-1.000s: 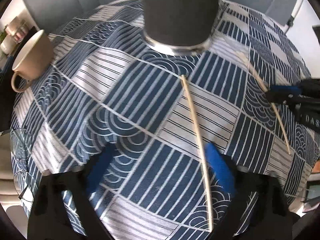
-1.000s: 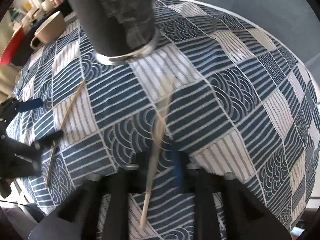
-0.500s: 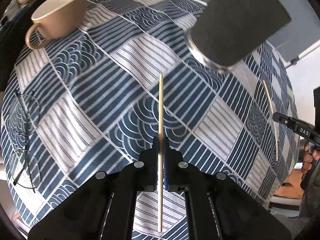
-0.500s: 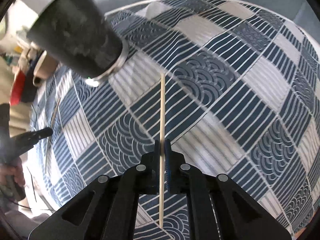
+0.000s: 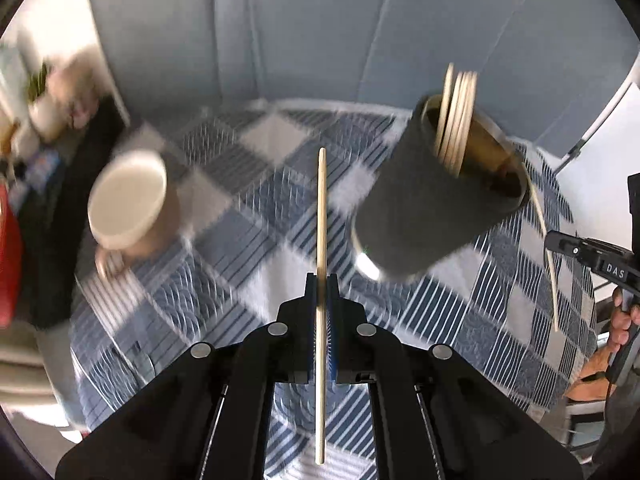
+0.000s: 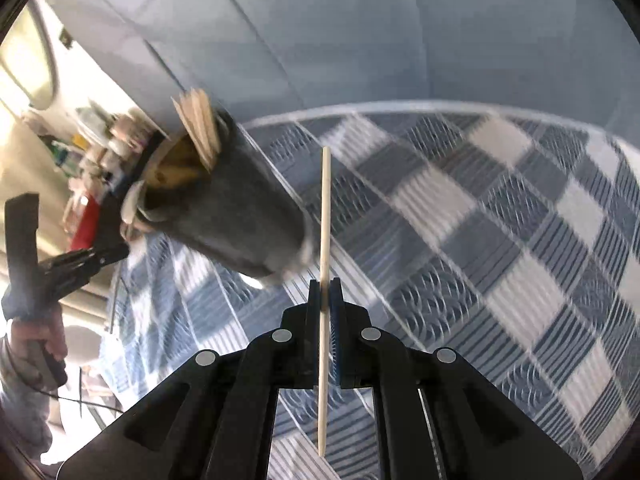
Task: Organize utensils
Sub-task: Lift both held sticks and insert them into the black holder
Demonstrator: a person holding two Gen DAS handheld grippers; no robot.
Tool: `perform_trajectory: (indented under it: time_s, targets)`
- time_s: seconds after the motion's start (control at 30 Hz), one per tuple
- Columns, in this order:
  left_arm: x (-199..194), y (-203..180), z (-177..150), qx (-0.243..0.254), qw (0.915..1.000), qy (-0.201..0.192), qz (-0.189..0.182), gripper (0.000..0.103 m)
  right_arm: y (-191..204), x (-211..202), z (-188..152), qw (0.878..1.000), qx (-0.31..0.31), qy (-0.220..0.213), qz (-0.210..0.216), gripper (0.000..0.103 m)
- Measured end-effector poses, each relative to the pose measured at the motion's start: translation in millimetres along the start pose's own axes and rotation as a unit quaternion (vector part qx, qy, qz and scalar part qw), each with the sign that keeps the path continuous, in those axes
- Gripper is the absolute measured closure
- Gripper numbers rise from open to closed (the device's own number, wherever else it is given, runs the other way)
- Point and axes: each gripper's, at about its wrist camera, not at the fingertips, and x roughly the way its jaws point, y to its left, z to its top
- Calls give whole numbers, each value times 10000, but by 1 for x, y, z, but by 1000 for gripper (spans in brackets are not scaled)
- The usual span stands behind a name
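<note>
My left gripper [image 5: 321, 280] is shut on a pale wooden chopstick [image 5: 321, 208], held above the table and pointing away from me. My right gripper [image 6: 325, 285] is shut on a second chopstick [image 6: 325, 208], also lifted. A dark grey utensil holder [image 5: 436, 200] with several chopsticks in it stands on the table, to the right in the left wrist view and to the left in the right wrist view [image 6: 236, 216]. The right gripper with its chopstick shows at the right edge of the left wrist view [image 5: 550, 246].
A blue and white patterned cloth [image 6: 500, 240] covers the round table. A beige cup [image 5: 130, 204] stands to the left. A grey sofa back [image 5: 340, 32] lies beyond the table. Clutter and a red object [image 5: 8, 256] sit at the far left.
Both grippers have lifted their chopsticks off the cloth and tilted up, so the holder's open top now shows. One second ago the left gripper was still open over its chopstick.
</note>
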Motion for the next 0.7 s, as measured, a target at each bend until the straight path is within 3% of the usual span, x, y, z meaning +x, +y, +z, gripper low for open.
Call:
perform_trajectory:
  time_s: [0.3, 0.57, 0.7]
  targets:
    - [-32, -25, 55, 200, 9986, -499, 7, 98, 37, -30, 57, 9975, -313, -615, 180, 98]
    - [-46, -47, 96, 242, 9939, -971, -467, 98, 64, -46, 95, 9917, -484, -1117, 411, 98]
    - [-50, -58, 107, 369, 9872, -1454, -536, 98, 72, -45, 108, 9865, -598, -1448, 480, 98]
